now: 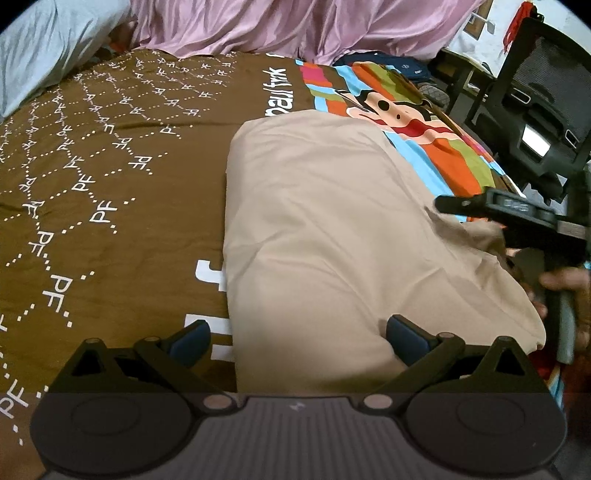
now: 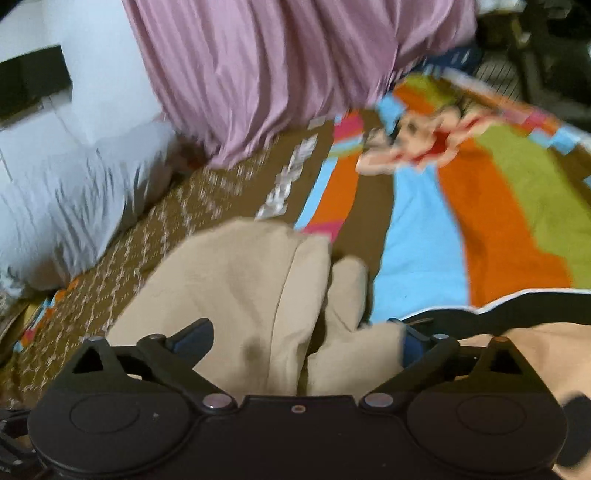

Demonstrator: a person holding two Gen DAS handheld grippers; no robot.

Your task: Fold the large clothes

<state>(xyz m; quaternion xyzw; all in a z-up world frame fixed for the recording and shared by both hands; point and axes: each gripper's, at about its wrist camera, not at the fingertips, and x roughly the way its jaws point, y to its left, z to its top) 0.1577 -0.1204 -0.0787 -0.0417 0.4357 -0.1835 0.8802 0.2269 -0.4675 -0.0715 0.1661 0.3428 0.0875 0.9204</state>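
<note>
A large beige garment [image 1: 332,221] lies folded into a thick oblong on the brown patterned bed cover [image 1: 110,155]. My left gripper [image 1: 299,339] stands open over the garment's near edge; its right finger [image 1: 406,338] rests against the cloth and its left finger hangs over the cover. At the garment's right side the other gripper's black body [image 1: 517,218] is held by a hand [image 1: 565,280]. In the blurred right wrist view, my right gripper [image 2: 304,339] is wide open over rumpled folds of the beige garment [image 2: 240,277], with the pads clear of the cloth.
A pink drape [image 1: 295,26] hangs along the bed's far side, and a pale blue pillow [image 1: 48,48] sits at the far left. The cover's colourful cartoon panel [image 1: 424,122] runs to the right edge. A black office chair [image 1: 535,110] stands beyond it.
</note>
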